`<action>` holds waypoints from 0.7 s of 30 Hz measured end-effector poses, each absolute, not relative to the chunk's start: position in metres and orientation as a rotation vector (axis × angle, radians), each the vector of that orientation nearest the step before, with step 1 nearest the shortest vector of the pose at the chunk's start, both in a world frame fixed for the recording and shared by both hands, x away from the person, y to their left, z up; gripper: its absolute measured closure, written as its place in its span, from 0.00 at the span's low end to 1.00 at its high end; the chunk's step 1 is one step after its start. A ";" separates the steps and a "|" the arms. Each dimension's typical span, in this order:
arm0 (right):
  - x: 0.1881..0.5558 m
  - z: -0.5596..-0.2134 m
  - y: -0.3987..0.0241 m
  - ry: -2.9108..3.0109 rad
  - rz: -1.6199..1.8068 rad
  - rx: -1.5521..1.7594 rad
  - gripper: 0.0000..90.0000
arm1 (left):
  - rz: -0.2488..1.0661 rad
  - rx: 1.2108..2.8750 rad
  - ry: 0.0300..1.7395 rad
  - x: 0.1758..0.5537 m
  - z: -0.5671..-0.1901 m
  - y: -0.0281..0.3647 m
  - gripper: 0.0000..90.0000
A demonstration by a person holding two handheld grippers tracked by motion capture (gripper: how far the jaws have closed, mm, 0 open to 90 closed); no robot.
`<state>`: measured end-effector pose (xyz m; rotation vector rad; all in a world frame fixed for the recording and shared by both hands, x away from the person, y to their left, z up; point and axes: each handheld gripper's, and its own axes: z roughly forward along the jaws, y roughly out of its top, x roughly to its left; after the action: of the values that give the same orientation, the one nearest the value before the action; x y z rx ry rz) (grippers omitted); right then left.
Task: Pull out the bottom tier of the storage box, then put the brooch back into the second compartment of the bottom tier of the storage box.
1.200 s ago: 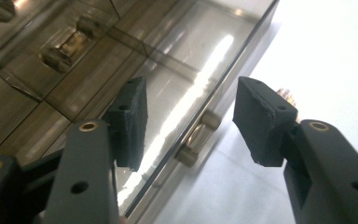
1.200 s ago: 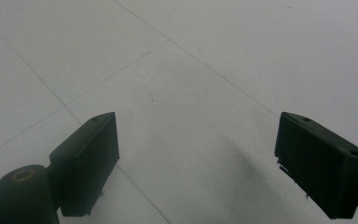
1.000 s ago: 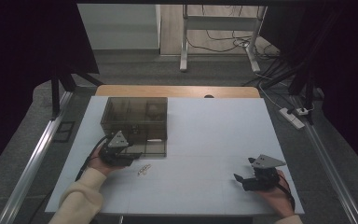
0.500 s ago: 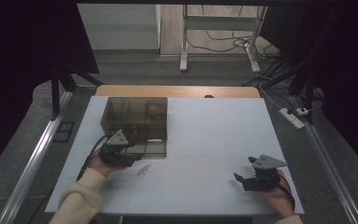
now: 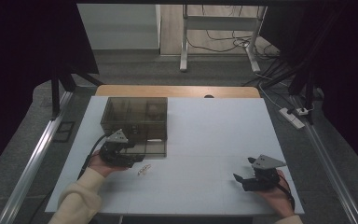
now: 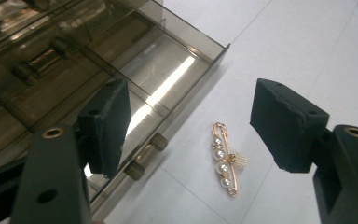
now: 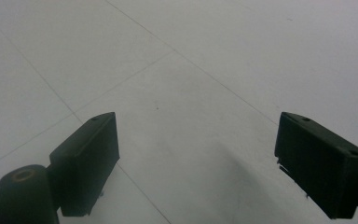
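Since a second ago the left gripper [image 5: 133, 156] has shifted only slightly beside the box, and its jaws have just been opening; they now stand wide apart with nothing pressed between the pads. Seen along those jaws in the left gripper view [image 6: 189, 128], the small gold safety-pin brooch set with a row of white pearls [image 6: 225, 160] lies flat on the white table top, in the gap between the pads but touched by neither, just beside the pulled-out drawer front with its two small round knobs [image 6: 145, 156]. In the high view the brooch [image 5: 143, 170] sits near the front left part of the worktop, close to the front right corner of the smoky brown transparent plastic organiser box with several compartments [image 5: 135, 123].

The right gripper [image 5: 244, 177] has kept its place near the front right corner of the worktop, its jaws also spread wide and holding nothing (only bare table shows between them in the right gripper view [image 7: 196, 163]).

No brand, label or writing can be read on the box, the brooch or the grippers.

The worktop is a matt white board [image 5: 223, 135] crossed by faint seam lines, with a strip of wooden edge [image 5: 177, 91] along its far side. Beyond it lies grey floor, dark curtains at both sides, a white power strip [image 5: 292, 117] at the right, and loose black cables [image 5: 219, 44] around metal table legs at the back.
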<state>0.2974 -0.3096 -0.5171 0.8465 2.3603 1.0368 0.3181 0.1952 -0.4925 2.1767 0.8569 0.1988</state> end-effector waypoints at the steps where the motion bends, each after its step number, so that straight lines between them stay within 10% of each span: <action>1: 0.298 -0.517 -0.310 2.364 1.035 0.846 0.15 | 0.195 2.178 0.856 0.318 -0.492 0.194 0.32; 21: 0.296 -0.518 -0.310 2.372 1.017 0.841 0.15 | 0.153 2.275 0.791 0.315 -0.490 0.177 0.31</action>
<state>0.2963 -0.3095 -0.5178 0.8408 2.3717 1.0169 0.3146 0.1767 -0.4905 2.2748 0.7910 0.1529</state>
